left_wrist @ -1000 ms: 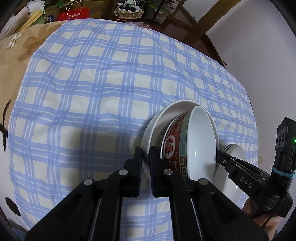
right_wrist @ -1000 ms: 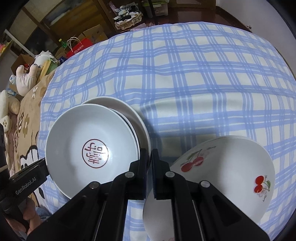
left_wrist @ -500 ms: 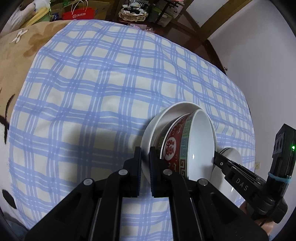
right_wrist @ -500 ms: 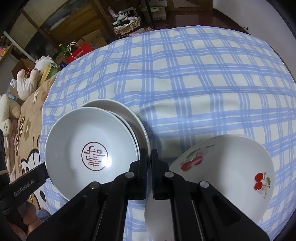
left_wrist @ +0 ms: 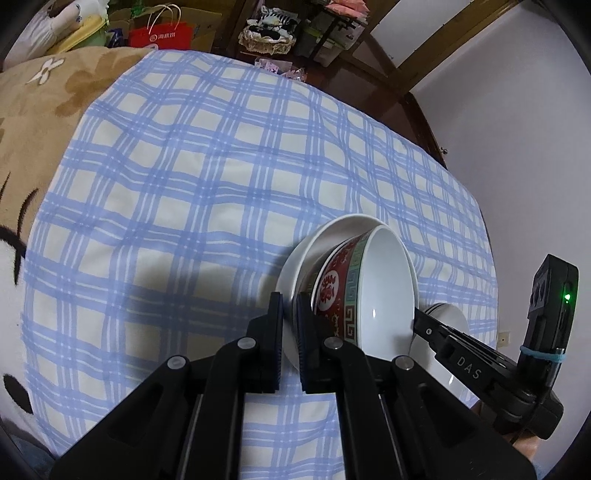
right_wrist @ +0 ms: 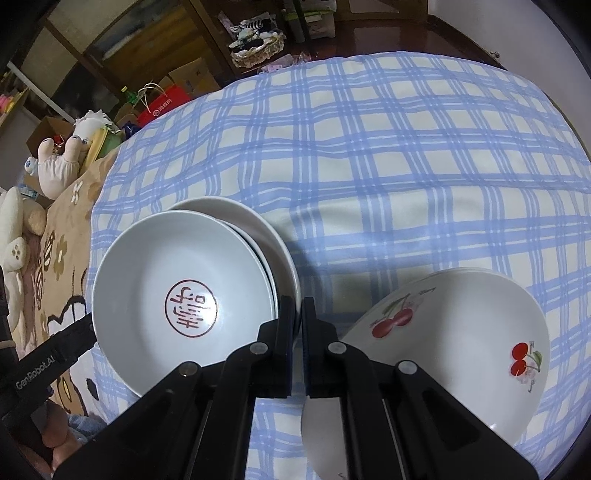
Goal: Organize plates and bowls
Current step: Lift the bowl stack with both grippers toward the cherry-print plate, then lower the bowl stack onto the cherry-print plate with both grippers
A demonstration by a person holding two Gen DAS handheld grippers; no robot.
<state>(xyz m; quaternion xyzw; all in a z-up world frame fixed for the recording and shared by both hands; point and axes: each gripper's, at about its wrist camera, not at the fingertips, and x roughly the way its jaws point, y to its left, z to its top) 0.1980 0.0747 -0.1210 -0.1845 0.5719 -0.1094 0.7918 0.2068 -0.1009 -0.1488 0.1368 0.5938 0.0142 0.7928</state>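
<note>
A blue-and-white checked cloth (left_wrist: 207, 206) covers the bed, lying in soft folds; a tan blanket with flower and cartoon prints (left_wrist: 48, 107) shows at its left edge. Beyond the far edge stand a red paper bag (left_wrist: 162, 33), cardboard boxes and a small lace-trimmed basket (left_wrist: 267, 35) on a dark wooden floor, with a white wall (left_wrist: 517, 129) to the right; the right wrist view adds plush toys (right_wrist: 55, 162) at far left. Left hand-held gripper (left_wrist: 290, 328): jaws pressed together on the near rim of a white plate (left_wrist: 299, 258), which is raised and tilted above the cloth. A red-patterned bowl (left_wrist: 365, 295) leans on edge inside the plate, its white interior with a red seal mark facing the right wrist camera. Right hand-held gripper (right_wrist: 298, 332): jaws pressed together on the rim of a white cherry-print bowl (right_wrist: 454, 339), held tilted at lower right, just beside the plate and bowl. In the left wrist view the right tool's fingers (left_wrist: 428, 325) reach the red-patterned bowl's right rim; whether they touch cannot be told. Compared with one second ago, both grips are unchanged; the plate and red-patterned bowl appear slightly further from the left wrist camera's foreground, more of the room beyond the bed is visible, and the cherry-print bowl holds the same place.
</note>
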